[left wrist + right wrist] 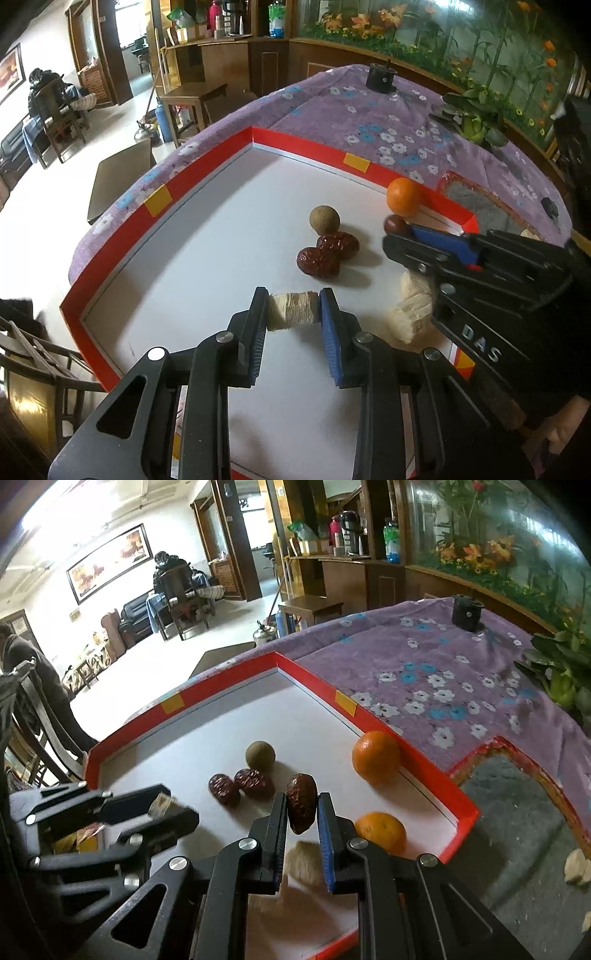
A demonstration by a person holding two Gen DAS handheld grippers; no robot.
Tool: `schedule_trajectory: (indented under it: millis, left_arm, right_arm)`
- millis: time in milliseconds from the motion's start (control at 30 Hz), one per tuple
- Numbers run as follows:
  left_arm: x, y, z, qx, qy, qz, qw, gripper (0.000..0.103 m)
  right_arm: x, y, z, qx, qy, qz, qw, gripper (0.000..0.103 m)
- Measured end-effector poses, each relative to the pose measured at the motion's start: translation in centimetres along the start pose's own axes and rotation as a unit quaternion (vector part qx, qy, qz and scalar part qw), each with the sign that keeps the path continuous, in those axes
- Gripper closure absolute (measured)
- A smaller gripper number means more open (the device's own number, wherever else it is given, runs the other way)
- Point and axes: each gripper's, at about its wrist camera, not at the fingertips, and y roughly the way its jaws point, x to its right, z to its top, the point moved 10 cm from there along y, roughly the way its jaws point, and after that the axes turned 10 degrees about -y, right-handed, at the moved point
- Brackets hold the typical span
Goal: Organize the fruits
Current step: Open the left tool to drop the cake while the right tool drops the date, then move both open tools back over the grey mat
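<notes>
The right gripper [302,812] clamps a red date [302,802] — long axis upright between the pads, above the white tray [192,716]; the two dates [242,783] lying together sit just left and slightly farther, so the right hand is nearer them; the left gripper [293,308] is narrowed on a pale fibrous chunk [293,309] held crosswise, near edge of the tray — oranges [376,756] at right
</notes>
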Motion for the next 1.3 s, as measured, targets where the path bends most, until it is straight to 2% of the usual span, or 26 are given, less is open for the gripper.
schedule_trajectory:
  millis: [433, 533, 567, 600, 700, 767, 967, 1300]
  left_arm:
    - [-0.3, 0.5, 0.2, -0.002, -0.006, 0.002, 1.0, 0.076]
    - [-0.3, 0.5, 0.2, -0.004, -0.007, 0.005, 1.0, 0.076]
    - [-0.4, 0.4, 0.2, -0.003, -0.007, 0.006, 1.0, 0.071]
    - [-0.5, 0.3, 0.2, -0.001, -0.007, 0.008, 0.9999, 0.062]
    - [-0.4, -0.4, 0.4, 0.011, -0.009, 0.008, 0.9999, 0.052]
    - [-0.4, -1.0, 0.6, 0.022, -0.011, 0.011, 0.9997, 0.046]
    - [0.8, -2.3, 0.9, 0.041, 0.002, 0.017, 0.999, 0.046]
    - [6.7, -3.9, 0.6, 0.055, 0.029, -0.017, 0.9979, 0.046]
  right_arm:
    - [0.6, 2.3, 0.8, -0.012, -0.004, -0.009, 1.0, 0.088]
    - [0.6, 2.1, 0.7, -0.014, -0.003, -0.011, 1.0, 0.077]
    - [0.5, 1.9, 0.7, -0.013, -0.002, -0.011, 1.0, 0.077]
    - [0.5, 1.6, 0.6, -0.012, -0.001, -0.009, 1.0, 0.077]
    - [0.6, 0.4, 0.4, -0.003, 0.001, -0.023, 1.0, 0.077]
    - [0.5, -0.7, 0.2, 0.007, 0.006, -0.018, 1.0, 0.077]
    - [1.4, -4.5, -0.6, 0.043, 0.025, -0.038, 0.998, 0.077]
    - [5.3, -10.8, -4.3, 0.071, 0.07, -0.088, 0.991, 0.076]
